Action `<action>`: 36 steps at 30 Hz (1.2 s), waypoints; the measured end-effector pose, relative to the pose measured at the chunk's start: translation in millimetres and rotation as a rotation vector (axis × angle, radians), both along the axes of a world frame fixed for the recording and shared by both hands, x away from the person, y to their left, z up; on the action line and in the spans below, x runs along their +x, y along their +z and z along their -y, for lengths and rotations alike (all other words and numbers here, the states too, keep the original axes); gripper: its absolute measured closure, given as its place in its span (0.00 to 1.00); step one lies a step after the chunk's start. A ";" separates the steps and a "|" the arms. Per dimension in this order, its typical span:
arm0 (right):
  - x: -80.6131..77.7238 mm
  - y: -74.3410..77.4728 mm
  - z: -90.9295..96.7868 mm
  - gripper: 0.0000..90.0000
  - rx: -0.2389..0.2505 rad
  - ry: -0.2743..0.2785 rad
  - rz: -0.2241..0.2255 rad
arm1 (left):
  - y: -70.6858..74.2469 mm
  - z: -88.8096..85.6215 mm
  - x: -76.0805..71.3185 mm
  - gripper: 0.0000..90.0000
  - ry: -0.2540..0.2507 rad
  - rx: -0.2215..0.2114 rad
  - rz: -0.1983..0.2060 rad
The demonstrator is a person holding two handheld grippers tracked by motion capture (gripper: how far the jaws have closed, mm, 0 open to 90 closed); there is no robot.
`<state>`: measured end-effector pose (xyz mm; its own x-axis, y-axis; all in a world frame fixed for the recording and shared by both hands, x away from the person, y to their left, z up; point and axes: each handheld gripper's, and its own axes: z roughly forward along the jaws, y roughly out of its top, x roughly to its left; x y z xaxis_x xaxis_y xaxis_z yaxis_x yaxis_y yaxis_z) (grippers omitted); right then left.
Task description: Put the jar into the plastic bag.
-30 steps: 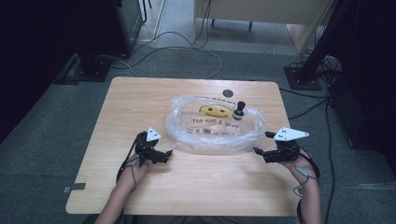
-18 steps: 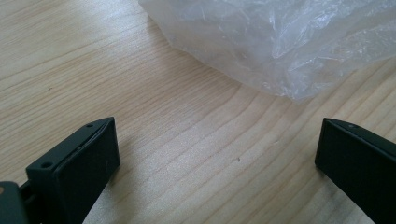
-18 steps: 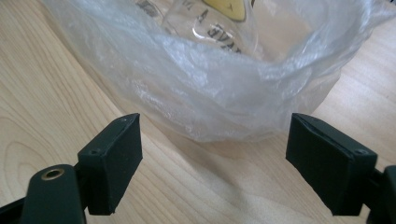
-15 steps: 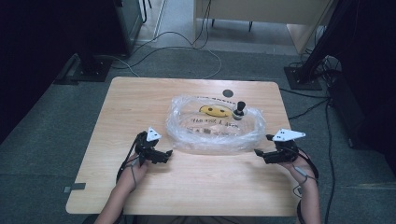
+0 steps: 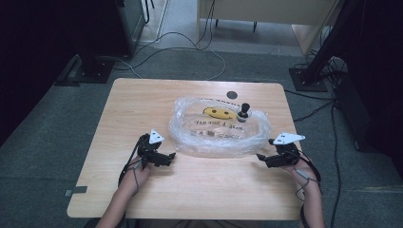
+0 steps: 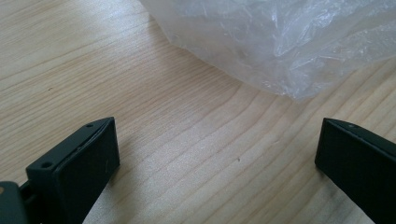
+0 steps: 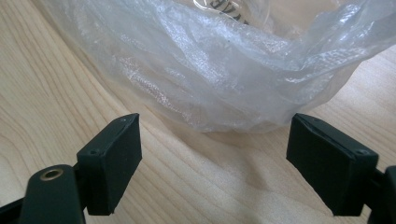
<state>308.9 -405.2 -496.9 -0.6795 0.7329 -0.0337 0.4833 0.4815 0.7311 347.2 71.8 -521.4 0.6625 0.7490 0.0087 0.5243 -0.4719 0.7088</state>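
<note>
Clear plastic bag (image 5: 218, 127) laid crumpled on the wooden table (image 5: 142, 104), its long axis running left to right across the high view.

The bag is found just beyond both grippers, at mid-table; a yellow smiley print (image 5: 217, 113) and a small black-knobbed object (image 5: 244, 113) are seen within it. The left gripper (image 5: 167, 157) is held with jaws wide apart and nothing between them, short of the bag's near edge. The right gripper (image 5: 261, 157) is likewise spread, empty, facing the bag's rim (image 7: 224, 116).
</note>
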 end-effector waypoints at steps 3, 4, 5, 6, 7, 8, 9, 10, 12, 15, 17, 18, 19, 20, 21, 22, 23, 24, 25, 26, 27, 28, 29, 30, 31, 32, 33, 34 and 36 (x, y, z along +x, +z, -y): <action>-1.1 1.4 1.9 0.20 -0.001 -0.001 0.002 | 0.0 0.0 0.0 0.00 0.000 0.000 0.000; -1.7 2.6 2.6 0.20 0.003 -0.004 0.005 | 0.0 0.0 0.0 0.00 0.000 0.000 0.000; -2.2 4.1 3.9 0.20 0.011 -0.004 0.009 | 0.0 0.0 0.0 0.00 0.000 0.000 0.000; -2.8 5.7 5.2 0.20 0.014 -0.006 0.014 | 0.0 0.0 0.0 0.00 0.000 0.000 0.000; -3.5 7.0 6.4 0.20 0.016 -0.009 0.018 | 0.0 0.0 0.0 0.00 0.000 -0.001 0.000; -4.6 8.4 7.8 0.20 0.020 -0.009 0.023 | 0.0 0.0 0.0 0.00 0.000 0.000 0.000; -5.6 9.6 9.0 0.20 0.027 -0.008 0.020 | 0.0 0.0 0.0 0.00 0.000 0.000 0.000; -6.4 10.3 9.8 0.20 0.029 -0.008 0.024 | 0.0 0.0 0.0 0.00 0.000 0.000 0.000; -7.3 10.6 12.7 0.20 0.037 -0.016 0.029 | 0.0 0.0 0.0 0.00 0.000 0.000 0.000; -6.9 7.8 17.2 0.20 0.034 -0.026 0.023 | 0.0 0.0 0.0 0.00 0.000 0.000 0.000; -6.6 6.0 19.6 0.20 0.035 -0.033 0.016 | 0.0 0.0 0.0 0.00 0.000 0.000 0.000; -6.5 5.0 21.1 0.20 0.035 -0.037 0.015 | 0.0 0.0 0.0 0.00 0.000 -0.001 0.000; -6.4 4.1 22.0 0.20 0.040 -0.039 0.013 | 0.0 0.0 0.0 0.00 0.000 0.000 0.000; -6.0 3.2 23.0 0.20 0.041 -0.040 0.014 | 0.0 0.0 0.0 0.00 0.000 0.000 0.000; -5.9 2.2 23.5 0.20 0.041 -0.042 0.010 | 0.0 0.0 0.0 0.00 0.000 0.000 0.000; -5.6 1.1 23.8 0.20 0.042 -0.043 0.010 | 0.0 0.0 0.0 0.00 0.000 0.000 0.000; -5.2 -0.6 24.3 0.20 0.040 -0.046 0.005 | 0.0 0.0 0.0 0.00 0.000 0.000 0.000; -4.8 -2.3 24.8 0.20 0.038 -0.044 0.004 | 0.0 0.0 0.0 0.00 0.000 0.000 0.000; -4.6 -3.8 24.8 0.20 0.036 -0.044 0.004 | 0.0 0.0 0.0 0.00 0.000 0.000 0.000; -4.3 -5.1 24.7 0.20 0.032 -0.043 0.004 | 0.0 0.0 0.0 0.00 0.000 0.000 0.000; -4.3 -6.1 24.1 0.20 0.029 -0.041 0.009 | 0.0 0.0 0.0 0.00 0.000 0.000 0.000; -4.2 -7.1 23.7 0.20 0.029 -0.036 0.018 | 0.0 0.0 0.0 0.00 0.000 0.000 0.000; -4.1 -8.1 23.5 0.20 0.035 -0.031 0.020 | 0.0 0.0 0.0 0.00 0.000 0.000 0.000; -3.7 -9.4 23.4 0.20 0.043 -0.028 0.018 | 0.0 0.0 0.0 0.00 0.000 0.000 0.000; -3.0 -11.4 23.1 0.20 0.041 -0.027 0.010 | 0.0 0.0 0.0 0.00 0.000 0.000 0.000; -2.7 -13.0 22.5 0.20 0.033 -0.026 0.004 | 0.0 0.0 0.0 0.00 0.000 0.000 0.000; -2.4 -14.3 22.1 0.20 0.025 -0.023 0.002 | 0.0 0.0 0.0 0.00 0.000 0.000 0.000; -2.1 -15.6 21.7 0.20 0.030 -0.021 -0.001 | 0.0 0.0 0.0 0.00 0.000 0.000 0.000; -1.2 -17.7 20.8 0.20 0.032 -0.021 -0.004 | 0.0 0.0 0.0 0.00 0.000 0.000 0.000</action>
